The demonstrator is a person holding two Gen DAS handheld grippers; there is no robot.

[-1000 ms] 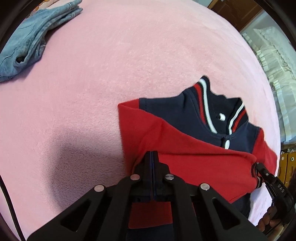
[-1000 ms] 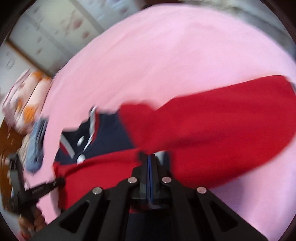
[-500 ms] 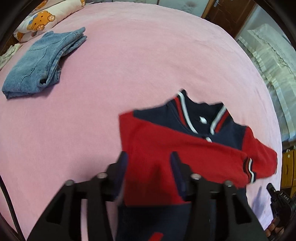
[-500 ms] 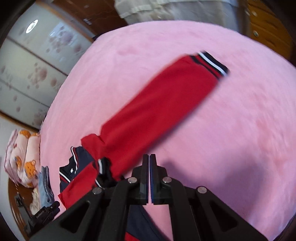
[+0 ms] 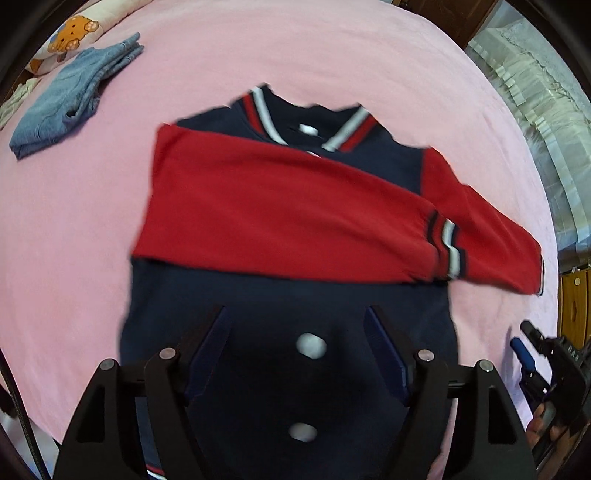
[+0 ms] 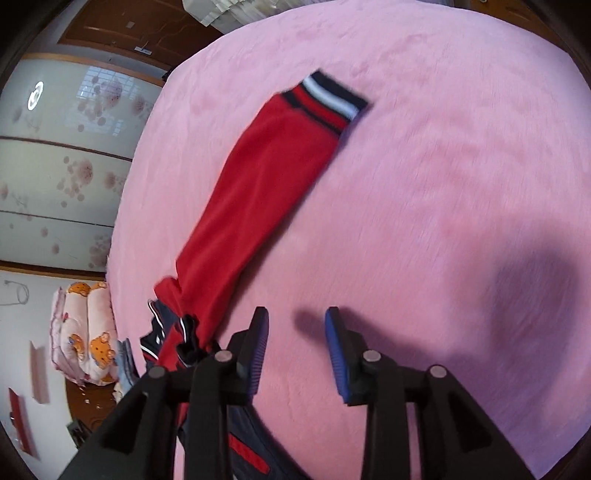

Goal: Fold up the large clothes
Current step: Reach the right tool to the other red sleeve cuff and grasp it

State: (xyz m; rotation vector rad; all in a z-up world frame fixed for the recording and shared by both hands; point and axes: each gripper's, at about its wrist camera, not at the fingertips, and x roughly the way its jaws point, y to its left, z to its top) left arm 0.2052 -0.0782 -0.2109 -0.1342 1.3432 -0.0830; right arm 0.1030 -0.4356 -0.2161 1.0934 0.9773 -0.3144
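Observation:
A navy jacket (image 5: pixel 288 354) with red sleeves lies front up on the pink blanket (image 5: pixel 92 229). One red sleeve (image 5: pixel 280 218) is folded across its chest, with the striped cuff at the right. The other red sleeve (image 6: pixel 255 199) lies stretched out straight on the blanket, its striped cuff (image 6: pixel 332 98) at the far end. My left gripper (image 5: pixel 295 314) hovers over the navy body, its jaws opening with nothing pressed between them. My right gripper (image 6: pixel 297 314) hangs over bare blanket beside the stretched sleeve, its jaws opening and empty. It also shows at the lower right (image 5: pixel 526 341) of the left wrist view.
Folded blue jeans (image 5: pixel 70 96) lie at the far left of the bed, next to a bear-print pillow (image 5: pixel 74 33). White ruffled fabric (image 5: pixel 535 92) borders the bed's right side. Flower-patterned wardrobe doors (image 6: pixel 55 166) stand beyond the bed.
Both grippers were shut on red sleeve cloth and now stand open. The left one pulled back and up, leaving its sleeve across the chest. The right one moved off its stretched sleeve.

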